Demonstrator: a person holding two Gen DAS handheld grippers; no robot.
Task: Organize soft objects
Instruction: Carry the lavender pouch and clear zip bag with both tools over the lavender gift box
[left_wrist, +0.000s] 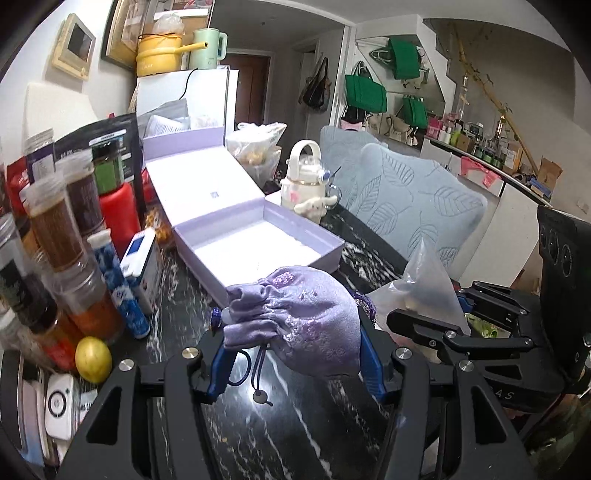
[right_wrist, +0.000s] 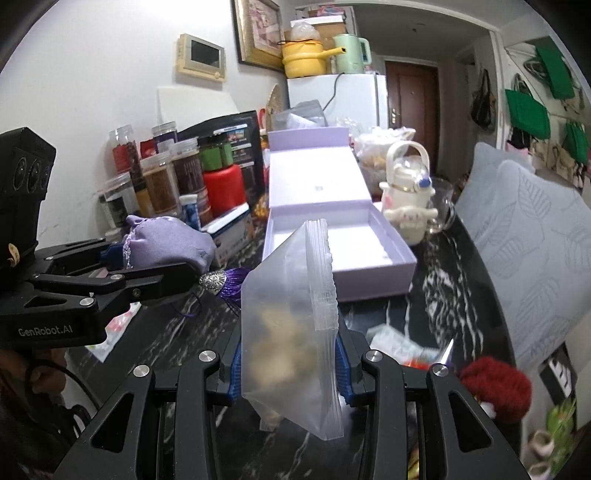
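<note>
So the thing everything hinges on is the open lavender box (left_wrist: 258, 236). It's sitting on the dark marbled table (left_wrist: 295, 424) straight ahead of both my tongs, tray part nearest me and the lid flipped back away. Its long axis runs away from me, so the short near wall is the edge I have to clear, I reckon.

The purple drawstring pouch (left_wrist: 303, 317) is clamped in my left gripper (left_wrist: 295, 354), both blue pads pressed into the fabric, jaws at a middling width because the pouch is bulky. Its cord and toggle dangle below. From the left wrist view the pouch hangs just in front of the box's near corner, slightly lower in the frame, so the tray is forward and a touch left from there.

My right gripper (right_wrist: 288, 365) is pinched narrow on the frosted zip bag (right_wrist: 291, 321), which stands up on edge with the zip strip toward the box. In the right wrist view the bag overlaps the tray's near wall dead centre, so this hand looks better lined up with the opening.

Left hand sits off to the side, pouch near the spice jars (right_wrist: 162, 184). I'd guess either load goes forward over that near wall, right one first.
</note>
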